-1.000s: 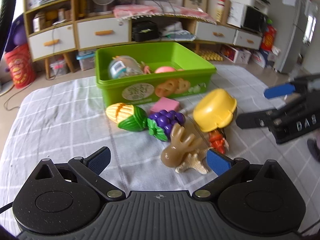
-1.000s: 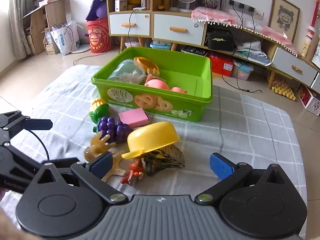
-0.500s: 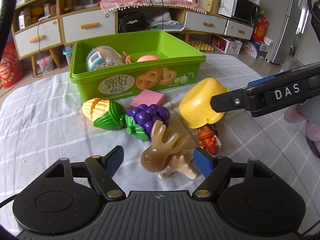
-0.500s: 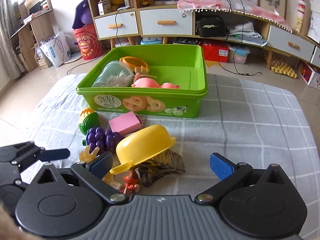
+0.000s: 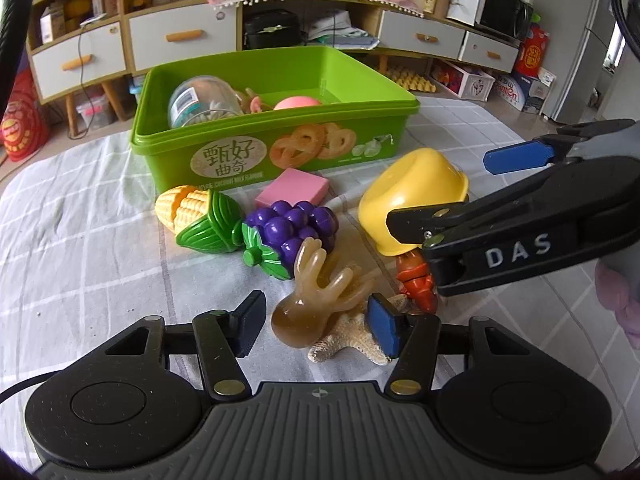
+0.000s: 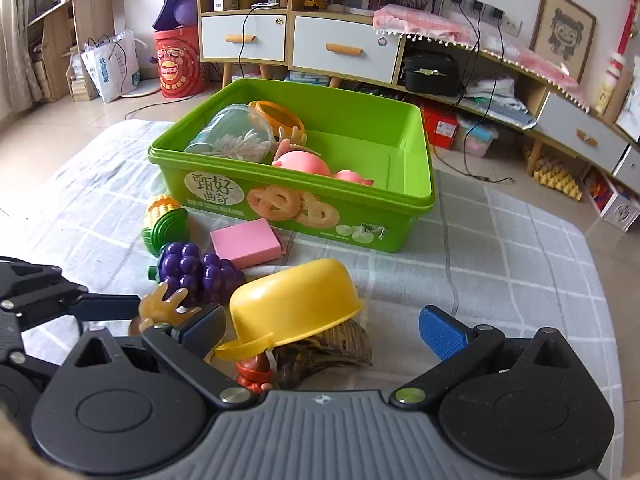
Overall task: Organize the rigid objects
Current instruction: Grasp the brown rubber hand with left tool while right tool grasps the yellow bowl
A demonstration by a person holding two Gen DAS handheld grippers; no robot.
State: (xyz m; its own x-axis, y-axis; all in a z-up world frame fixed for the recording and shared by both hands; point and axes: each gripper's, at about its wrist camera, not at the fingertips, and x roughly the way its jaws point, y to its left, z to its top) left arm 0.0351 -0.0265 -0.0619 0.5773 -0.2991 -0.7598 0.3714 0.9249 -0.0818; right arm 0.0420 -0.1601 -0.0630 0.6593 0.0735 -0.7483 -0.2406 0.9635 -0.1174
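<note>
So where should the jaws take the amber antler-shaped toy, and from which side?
By its rounded bulb end, coming down from above at the near side. The amber antler-shaped toy lies flat with that end toward the left gripper, its prongs splaying toward the purple grapes and crowded there. The starfish touches it on the right, so one pad may snag.

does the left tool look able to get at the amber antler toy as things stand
Probably yes: the left tool already straddles the amber antler toy, its jaws just closing, pads not yet touching. The starfish lies partly under the toy and may get caught.
</note>
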